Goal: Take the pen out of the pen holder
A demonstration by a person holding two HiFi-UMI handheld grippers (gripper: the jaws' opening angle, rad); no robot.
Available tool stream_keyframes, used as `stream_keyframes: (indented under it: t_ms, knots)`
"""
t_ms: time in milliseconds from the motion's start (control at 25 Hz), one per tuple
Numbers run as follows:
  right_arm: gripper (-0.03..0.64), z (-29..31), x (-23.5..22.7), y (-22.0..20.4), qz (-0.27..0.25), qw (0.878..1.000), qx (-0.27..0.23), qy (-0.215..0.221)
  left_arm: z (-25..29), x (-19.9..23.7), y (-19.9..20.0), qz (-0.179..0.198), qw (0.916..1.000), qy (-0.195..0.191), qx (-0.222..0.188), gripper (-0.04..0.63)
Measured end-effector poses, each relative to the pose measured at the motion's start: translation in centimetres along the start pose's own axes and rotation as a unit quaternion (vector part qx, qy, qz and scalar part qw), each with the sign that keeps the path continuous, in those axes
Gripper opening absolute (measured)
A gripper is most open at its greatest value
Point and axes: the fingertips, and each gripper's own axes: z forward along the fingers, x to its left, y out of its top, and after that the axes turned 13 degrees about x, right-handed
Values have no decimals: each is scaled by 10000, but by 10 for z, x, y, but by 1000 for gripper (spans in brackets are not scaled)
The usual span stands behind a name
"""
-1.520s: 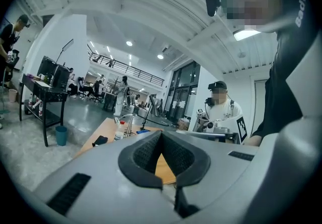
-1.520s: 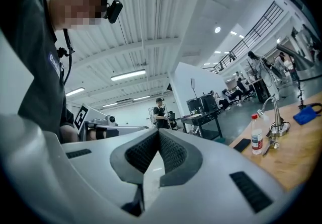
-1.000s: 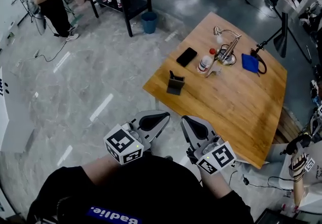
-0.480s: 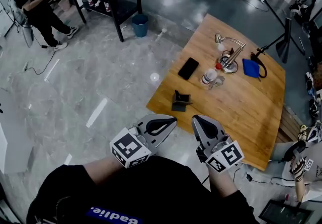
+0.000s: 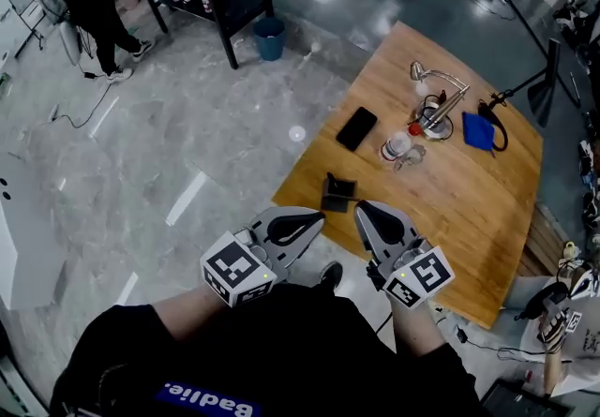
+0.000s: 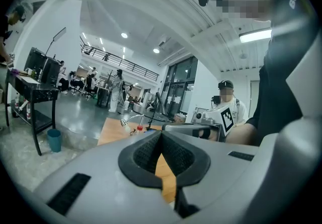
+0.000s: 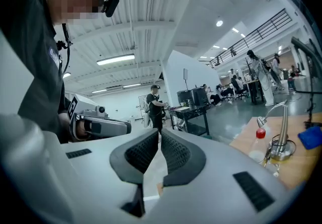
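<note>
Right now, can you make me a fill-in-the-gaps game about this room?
The pen holder stands on the wooden ___. The phone near it is coloured ___. The bottle has a ___ cap. The left gripper and right gripper both have their jaws ___.
Missing words: table, black, red, shut.

Dark pen holder [image 5: 338, 191] at table [image 5: 450, 218] edge

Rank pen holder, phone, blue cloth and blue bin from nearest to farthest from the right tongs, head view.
1. pen holder, near edge of the table, just ahead of the right tongs.
2. phone, farther up the table.
3. blue cloth, table's right side.
4. blue bin, on the floor beyond.
</note>
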Motion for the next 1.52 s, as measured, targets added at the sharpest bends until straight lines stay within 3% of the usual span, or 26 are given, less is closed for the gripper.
stream_keyframes:
  t_ms: [360, 960, 1520]
  knots:
    - [5, 11, -24, -2, -175, 9991, 246, 284, 15, 6, 7, -129, 9994, 314, -50, -2]
    - [43, 37, -45, -23, -318, 9949, 827, 482, 19, 5, 6, -216, 9984, 512, -80, -2]
    - [94, 77, -73, -63, -416, 9768, 1952, 774, 17, 11, 2, -259, 9974, 674, -48, -2]
